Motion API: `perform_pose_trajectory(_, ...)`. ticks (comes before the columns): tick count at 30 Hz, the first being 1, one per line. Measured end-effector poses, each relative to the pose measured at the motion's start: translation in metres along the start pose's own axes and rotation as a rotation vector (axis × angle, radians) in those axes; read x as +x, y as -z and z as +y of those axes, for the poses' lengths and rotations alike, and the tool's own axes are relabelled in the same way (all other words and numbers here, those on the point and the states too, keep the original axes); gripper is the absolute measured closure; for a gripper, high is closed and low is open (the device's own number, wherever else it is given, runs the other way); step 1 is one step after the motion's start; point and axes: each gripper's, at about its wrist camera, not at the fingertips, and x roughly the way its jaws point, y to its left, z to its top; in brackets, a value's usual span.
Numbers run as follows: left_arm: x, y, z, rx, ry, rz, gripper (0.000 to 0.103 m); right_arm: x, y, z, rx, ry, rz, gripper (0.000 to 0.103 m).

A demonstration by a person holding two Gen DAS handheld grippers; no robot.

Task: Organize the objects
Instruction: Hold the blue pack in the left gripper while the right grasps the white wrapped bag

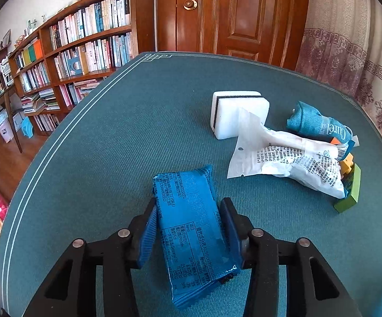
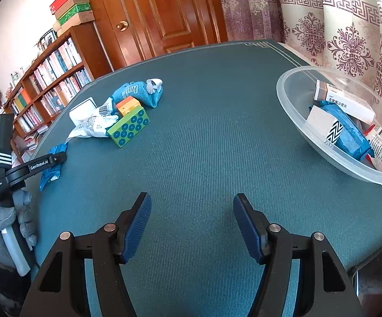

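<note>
left gripper (image 1: 189,215) clenched on blue packet (image 1: 191,227), its near end cut off by pads; right gripper (image 2: 192,206) released over bare green table (image 2: 217,105); farther right, clear bowl (image 2: 296,121) partly out of frame.

blue snack packet (image 1: 195,233) – flat, tilted, on table (image 1: 111,145)

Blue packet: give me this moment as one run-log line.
left hand-held gripper: shut on blue packet | right hand-held gripper: open, nothing held | clear bowl: partly filled
</note>
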Motion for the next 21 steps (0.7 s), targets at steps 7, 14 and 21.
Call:
perform_pose_trajectory(7,-0.009,0.000,0.001,0.003,0.032,-0.048,0.058,0.005,-0.005,0.011,-0.013,-0.037,0.017,0.037)
perform_pose_trajectory(14,-0.016,0.000,0.003,-0.006,0.020,-0.090,0.058,0.015,-0.020,0.037,-0.058,-0.086,0.022,0.037)
perform_pose_trajectory(21,-0.014,-0.002,0.007,-0.031,0.010,-0.079,0.058,0.031,-0.039,0.071,-0.133,-0.130,0.014,0.037)
